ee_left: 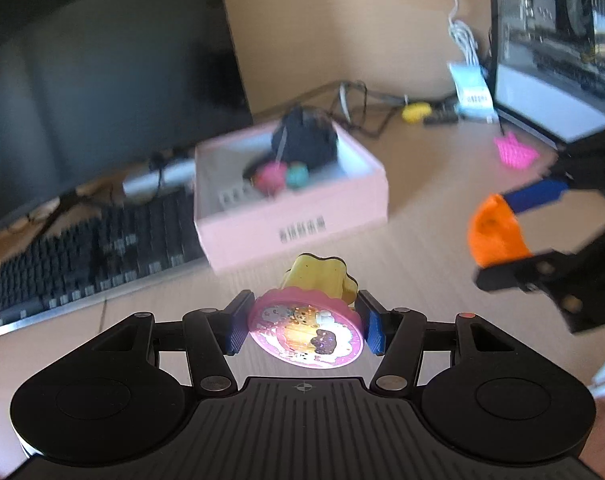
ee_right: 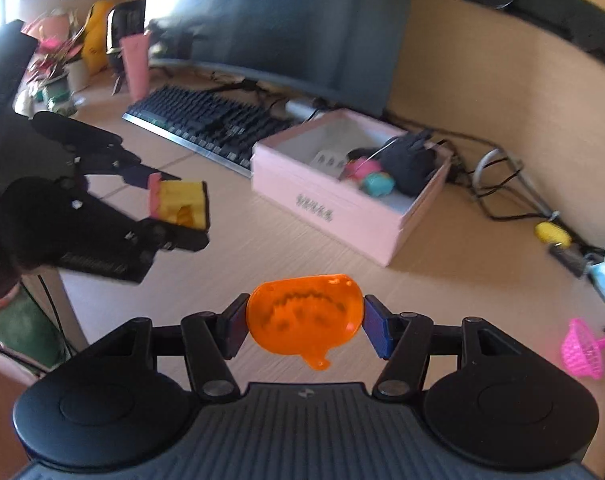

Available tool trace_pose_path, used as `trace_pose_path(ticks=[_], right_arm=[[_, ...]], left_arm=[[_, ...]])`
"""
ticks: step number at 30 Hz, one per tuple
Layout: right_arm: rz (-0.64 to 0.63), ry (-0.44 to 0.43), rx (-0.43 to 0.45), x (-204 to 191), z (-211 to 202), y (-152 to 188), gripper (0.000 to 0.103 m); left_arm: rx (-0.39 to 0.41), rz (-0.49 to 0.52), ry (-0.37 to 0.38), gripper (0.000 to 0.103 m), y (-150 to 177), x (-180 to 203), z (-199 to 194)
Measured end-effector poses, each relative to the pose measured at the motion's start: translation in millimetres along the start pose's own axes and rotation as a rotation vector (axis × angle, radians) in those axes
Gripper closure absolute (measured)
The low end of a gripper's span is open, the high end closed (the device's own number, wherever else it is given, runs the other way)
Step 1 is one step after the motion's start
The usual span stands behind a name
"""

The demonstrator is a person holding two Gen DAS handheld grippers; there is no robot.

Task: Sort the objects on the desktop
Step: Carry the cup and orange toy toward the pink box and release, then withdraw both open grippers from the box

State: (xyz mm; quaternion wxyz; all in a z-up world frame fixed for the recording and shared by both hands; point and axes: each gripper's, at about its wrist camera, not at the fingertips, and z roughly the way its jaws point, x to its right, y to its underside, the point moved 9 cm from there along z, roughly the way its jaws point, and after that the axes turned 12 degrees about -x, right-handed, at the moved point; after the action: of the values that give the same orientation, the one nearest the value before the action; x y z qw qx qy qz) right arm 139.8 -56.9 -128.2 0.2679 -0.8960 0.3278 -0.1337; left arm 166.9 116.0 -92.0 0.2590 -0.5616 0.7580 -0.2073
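Observation:
My left gripper [ee_left: 304,326] is shut on a yellow toy with a round pink sticker base [ee_left: 306,332], held above the desk in front of the pink box [ee_left: 294,220]. It also shows in the right wrist view [ee_right: 182,200]. My right gripper [ee_right: 304,324] is shut on an orange plastic toy bowl [ee_right: 304,318], which also shows at the right of the left wrist view [ee_left: 496,232]. The pink box [ee_right: 342,208] holds a dark plush toy [ee_right: 406,162], a pink ball and a teal ball. A pink toy basket [ee_right: 582,350] lies on the desk at the right.
A black keyboard [ee_right: 210,124] and a large monitor [ee_right: 302,28] stand behind the box. Cables, a yellow object [ee_right: 552,234] and a white packet lie by the back wall. A laptop [ee_left: 558,48] stands at the right. A pink cup and plants stand at the far left.

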Motion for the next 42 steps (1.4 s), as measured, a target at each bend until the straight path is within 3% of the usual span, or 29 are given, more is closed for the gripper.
trace_pose_path(ticks=[11, 14, 15, 16, 18, 20, 24, 28, 33, 35, 38, 42], right_arm=[[0.097, 0.092, 0.100, 23, -44, -27, 0.044], [0.104, 0.105, 0.125, 25, -49, -36, 0.044], [0.105, 0.110, 0.130, 26, -49, -39, 0.044], [0.106, 0.115, 0.134, 27, -50, -42, 0.044], [0.100, 0.123, 0.138, 30, -48, -49, 0.046], [0.089, 0.126, 0.138, 30, -47, -53, 0.046], [0.052, 0.109, 0.084, 32, -32, -45, 0.046], [0.006, 0.094, -0.028, 32, 3, -17, 0.044], [-0.015, 0.031, -0.115, 22, 41, 3, 0.031], [-0.023, 0.015, -0.144, 18, 51, 9, 0.019], [-0.036, -0.004, -0.181, 12, 65, 19, 0.005], [-0.009, -0.007, -0.228, 17, 77, 37, 0.000]], left_arm=[[0.241, -0.027, -0.052, 0.043, -129, -55, -15], [0.274, -0.035, -0.056, 0.043, -161, -66, -9], [0.273, -0.037, -0.041, 0.039, -169, -68, -3], [0.273, -0.044, -0.030, 0.023, -175, -71, 2], [0.285, -0.070, -0.039, 0.005, -178, -79, 3], [0.301, -0.094, -0.043, 0.006, -174, -87, -2], [0.301, -0.210, 0.019, 0.001, -150, -104, -7], [0.198, -0.328, 0.074, 0.000, -96, -110, 10], [0.016, -0.231, 0.019, 0.000, -16, -70, 44], [-0.030, -0.183, -0.046, 0.000, 4, -55, 57], [-0.077, -0.198, -0.085, 0.000, 20, -46, 70], [-0.092, -0.236, -0.081, 0.000, 21, -44, 75]])
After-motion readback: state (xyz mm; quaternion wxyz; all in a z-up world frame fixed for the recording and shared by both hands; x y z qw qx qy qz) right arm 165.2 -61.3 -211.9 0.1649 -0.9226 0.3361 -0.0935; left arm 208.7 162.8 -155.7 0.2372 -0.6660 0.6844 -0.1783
